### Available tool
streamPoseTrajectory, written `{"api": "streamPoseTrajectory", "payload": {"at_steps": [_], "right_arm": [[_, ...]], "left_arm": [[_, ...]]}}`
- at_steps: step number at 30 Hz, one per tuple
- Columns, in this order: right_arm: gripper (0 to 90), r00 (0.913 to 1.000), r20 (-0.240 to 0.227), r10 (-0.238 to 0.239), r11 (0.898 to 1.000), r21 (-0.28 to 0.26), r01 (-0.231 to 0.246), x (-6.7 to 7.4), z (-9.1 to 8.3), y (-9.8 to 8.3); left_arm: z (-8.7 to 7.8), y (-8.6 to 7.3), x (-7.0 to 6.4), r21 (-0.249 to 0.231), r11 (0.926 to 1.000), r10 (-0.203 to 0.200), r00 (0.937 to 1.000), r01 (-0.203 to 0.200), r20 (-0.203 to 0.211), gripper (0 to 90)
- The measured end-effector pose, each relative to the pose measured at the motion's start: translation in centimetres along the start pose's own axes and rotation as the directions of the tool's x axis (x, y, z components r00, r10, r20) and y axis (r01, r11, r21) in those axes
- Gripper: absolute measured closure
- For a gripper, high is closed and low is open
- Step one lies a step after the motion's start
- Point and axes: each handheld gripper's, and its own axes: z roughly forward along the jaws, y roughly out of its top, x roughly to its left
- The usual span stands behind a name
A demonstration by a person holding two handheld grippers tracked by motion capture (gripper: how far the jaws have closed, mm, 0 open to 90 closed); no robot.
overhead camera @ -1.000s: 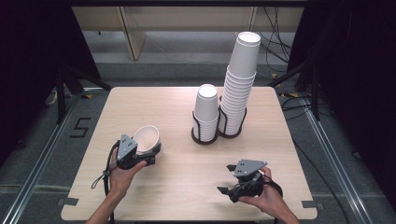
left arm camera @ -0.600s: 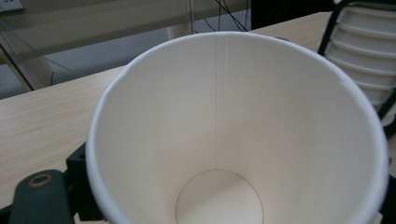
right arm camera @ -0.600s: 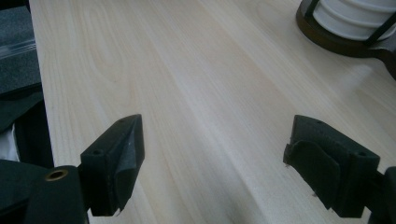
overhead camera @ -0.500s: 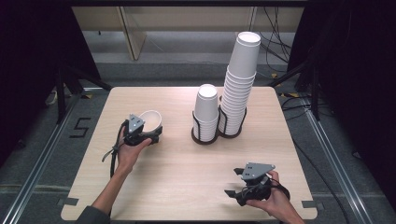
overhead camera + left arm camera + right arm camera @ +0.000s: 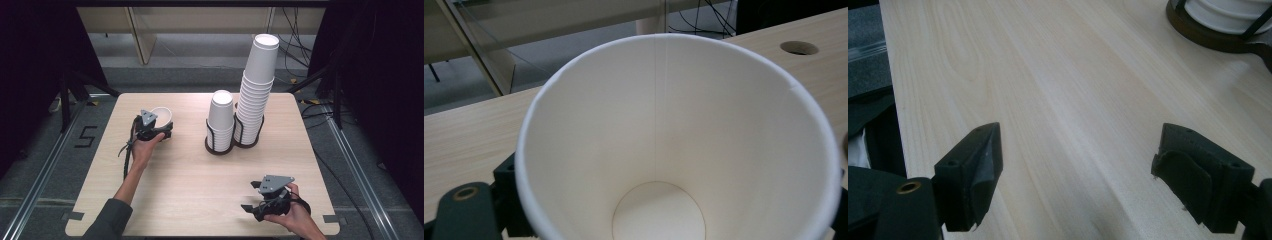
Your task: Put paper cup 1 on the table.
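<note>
The left gripper (image 5: 159, 131) has a white cup (image 5: 679, 140) sitting between its jaws, mouth up. The jaws have just been opening a little, and I cannot tell if they are pinching it. The cup is at 10 o'clock on the table (image 5: 190, 180). The right gripper (image 5: 256, 206), at 5 o'clock, has its jaws spread wide over bare wood. Two cup stacks (image 5: 250, 95) stand at 1 o'clock. The floor around is grey.
</note>
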Motion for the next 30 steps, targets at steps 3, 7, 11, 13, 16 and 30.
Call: {"api": "streamPoseTrajectory", "payload": {"at_steps": [3, 7, 11, 13, 16, 30], "right_arm": [[19.7, 1.0, 0.0, 0.008, 1.0, 0.004, -0.008, 0.1, 0.0, 0.0], [19.6, 0.9999, 0.003, 0.012, 1.0, 0.009, -0.012, 0.1, -0.1, -0.1], [19.5, 1.0, 0.002, 0.003, 1.0, 0.01, -0.003, 0.1, -0.1, -0.1], [19.6, 0.9999, 0.012, -0.005, 1.0, 0.004, 0.005, -0.1, -0.2, -0.1], [19.6, 0.9999, 0.009, 0.014, 1.0, 0.011, -0.014, 0.0, -0.3, -0.1], [19.7, 0.9998, 0.02, 0.01, 1.0, 0.014, -0.01, 0.0, -0.5, -0.1]], "left_arm": [[0.4, -0.1, 0.3, 0.001, 1.0, 0.005, 1.0, -0.005, -0.008, 13.0], [0.6, -0.6, 0.5, 0.025, 0.9997, 0.004, 0.9998, -0.004, -0.018, 11.6], [0.7, -1.0, 0.9, 0.003, 0.9999, 0.011, 0.9999, -0.011, 0.0, 10.5], [0.7, -1.3, 1.0, 0.009, 0.9997, 0.021, 0.9998, -0.021, 0.006, 10.3], [0.8, -1.9, 1.0, 0.02, 0.9993, 0.029, 0.9995, -0.03, 0.015, 12.1], [0.4, -2.5, 0.9, 0.12, 0.9917, 0.041, 0.9977, -0.047, 0.054, 14.3]]}}
